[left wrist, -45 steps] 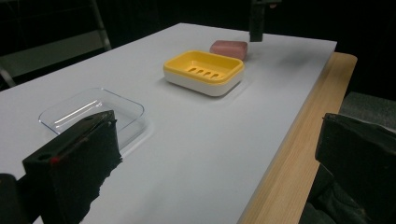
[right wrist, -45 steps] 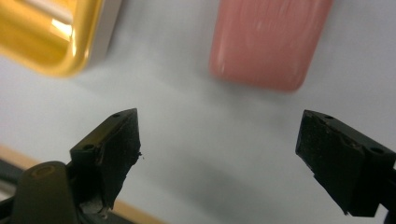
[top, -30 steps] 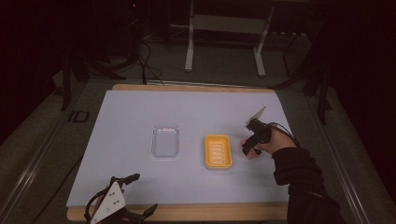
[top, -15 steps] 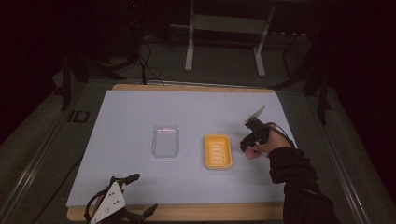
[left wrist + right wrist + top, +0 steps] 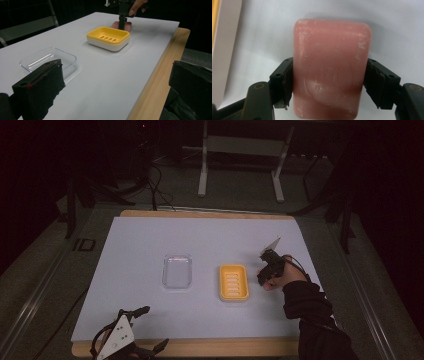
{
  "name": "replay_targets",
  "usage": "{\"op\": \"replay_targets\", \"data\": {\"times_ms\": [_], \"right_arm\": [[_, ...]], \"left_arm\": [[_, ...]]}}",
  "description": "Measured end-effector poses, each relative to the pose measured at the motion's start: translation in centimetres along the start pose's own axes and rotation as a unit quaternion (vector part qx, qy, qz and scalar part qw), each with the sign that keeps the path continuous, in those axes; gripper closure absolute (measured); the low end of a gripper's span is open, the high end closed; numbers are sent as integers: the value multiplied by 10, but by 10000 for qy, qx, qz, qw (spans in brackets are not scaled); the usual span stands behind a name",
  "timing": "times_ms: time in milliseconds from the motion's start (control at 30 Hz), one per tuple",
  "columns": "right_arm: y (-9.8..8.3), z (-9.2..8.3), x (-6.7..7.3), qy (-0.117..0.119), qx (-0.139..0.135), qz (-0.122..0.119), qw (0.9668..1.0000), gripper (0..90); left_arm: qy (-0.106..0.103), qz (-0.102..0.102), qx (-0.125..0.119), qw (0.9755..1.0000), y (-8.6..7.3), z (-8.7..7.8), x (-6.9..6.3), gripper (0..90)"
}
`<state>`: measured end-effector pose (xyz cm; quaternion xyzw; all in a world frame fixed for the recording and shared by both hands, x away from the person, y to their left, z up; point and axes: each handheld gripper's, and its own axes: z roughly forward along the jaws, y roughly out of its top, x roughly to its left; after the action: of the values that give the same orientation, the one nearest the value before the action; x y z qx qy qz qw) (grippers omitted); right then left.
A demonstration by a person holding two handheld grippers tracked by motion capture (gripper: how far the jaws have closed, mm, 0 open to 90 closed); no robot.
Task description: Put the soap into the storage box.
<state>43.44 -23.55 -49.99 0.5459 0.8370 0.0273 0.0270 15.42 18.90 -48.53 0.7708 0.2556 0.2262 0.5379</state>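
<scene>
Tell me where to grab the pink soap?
Grip the pink soap across its two long sides, coming straight down from above. It lies flat on the white mat, and its narrow width fits between the right tool's jaws, which already sit against those sides.

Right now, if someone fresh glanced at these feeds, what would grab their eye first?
Probably the pink soap bar, lying on the white table with the right gripper's jaws pressed against its two long sides. Next, the yellow soap dish just left of that gripper, empty, with a clear plastic tray farther left. The left gripper sits open at the table's near edge.
</scene>
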Motion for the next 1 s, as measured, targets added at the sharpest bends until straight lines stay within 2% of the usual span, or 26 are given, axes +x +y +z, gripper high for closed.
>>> {"op": "replay_targets", "data": {"times_ms": [233, 300, 333, 367, 467, 533, 633, 800, 933, 1000], "right_arm": [[1, -1, 2, 17, 15, 108, 9999, 369], [1, -1, 2, -2, 23, 144, 9999, 371], [2, -1, 3, -38, 76, 265, 9996, 373], [2, -2, 4, -57, 64, 289, 9995, 373], [0, -3, 7, -163, 51, 265, 9995, 374], [0, -4, 6, -108, 52, 319, 9994, 374], [-2, -13, 1, -10, 28, 532, 9986, 374], [-3, -31, -8, -86, 57, 841, 9964, 374], [-4, -43, -11, -190, 68, 977, 9950, 374], [-5, -49, -10, -144, 90, 993, 9949, 374]], "left_arm": [[2, 7, 4, 10000, 0, 0, 0, 3], [1, 5, 3, 10000, 0, 0, 0, 3], [-1, 3, 2, 10000, 0, 0, 0, 3], [0, 4, 0, 10000, 0, 0, 0, 2], [-3, -8, -5, 10000, 0, 0, 0, 3], [-2, -8, -1, 10000, 0, 0, 0, 3], [4, -2, 1, 10000, 0, 0, 0, 2], [16, -13, -6, 10000, 0, 0, 0, 2], [13, -15, -7, 10000, 0, 0, 0, 2], [-1, -4, -13, 10000, 0, 0, 0, 2]]}}
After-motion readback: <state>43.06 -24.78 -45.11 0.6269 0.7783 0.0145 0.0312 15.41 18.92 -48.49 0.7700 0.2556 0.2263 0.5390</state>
